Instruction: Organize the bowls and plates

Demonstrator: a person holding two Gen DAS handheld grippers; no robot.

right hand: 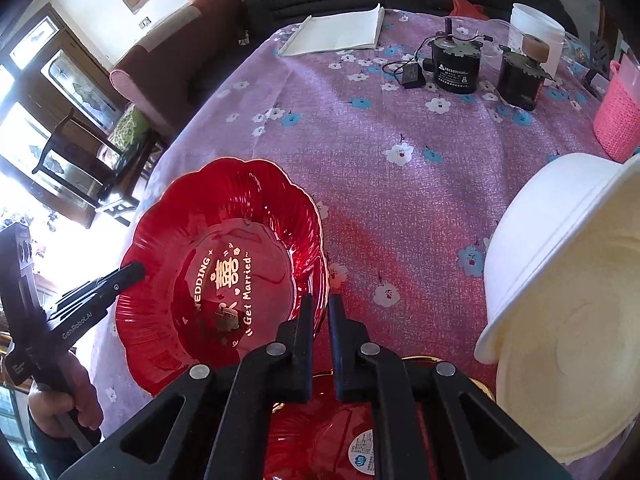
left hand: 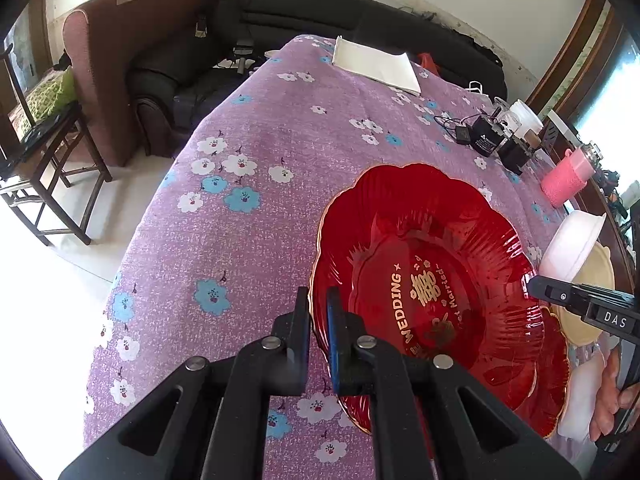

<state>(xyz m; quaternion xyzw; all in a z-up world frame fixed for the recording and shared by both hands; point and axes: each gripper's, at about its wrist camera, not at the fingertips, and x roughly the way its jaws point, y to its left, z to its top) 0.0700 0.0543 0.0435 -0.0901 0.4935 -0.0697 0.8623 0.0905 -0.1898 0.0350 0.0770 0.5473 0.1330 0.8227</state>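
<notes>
The left claw (left hand: pixel 318 300) is clamping its two fingers tight on the near-left rim of a red scalloped plate (left hand: pixel 424 276), and the right claw (right hand: pixel 321 306) is pinching the opposite rim of that same plate (right hand: pixel 224 264), so both claws are closed on it, one on each side. The plate is bearing gold lettering, "WEDDING" and "Get Married", and nothing is lying in it. A second red plate (right hand: pixel 332 436) is lying under the right claw, partly beneath the first one, with a round sticker on it. Just to the right, two bowls are sitting nested and tilted: a white bowl (right hand: pixel 536 216) over a cream bowl (right hand: pixel 580 344), and no contents are showing in either. All are resting on a table (right hand: pixel 400 200) covered with a purple flowered cloth. Farther back, two black cylindrical devices (right hand: pixel 454 64) with a cable, one pink basket (right hand: pixel 618 116), one white tub (right hand: pixel 538 28) and one white folded sheet (right hand: pixel 336 34) are standing on the table. A hand (right hand: pixel 66 396) is gripping the left claw's handle.
</notes>
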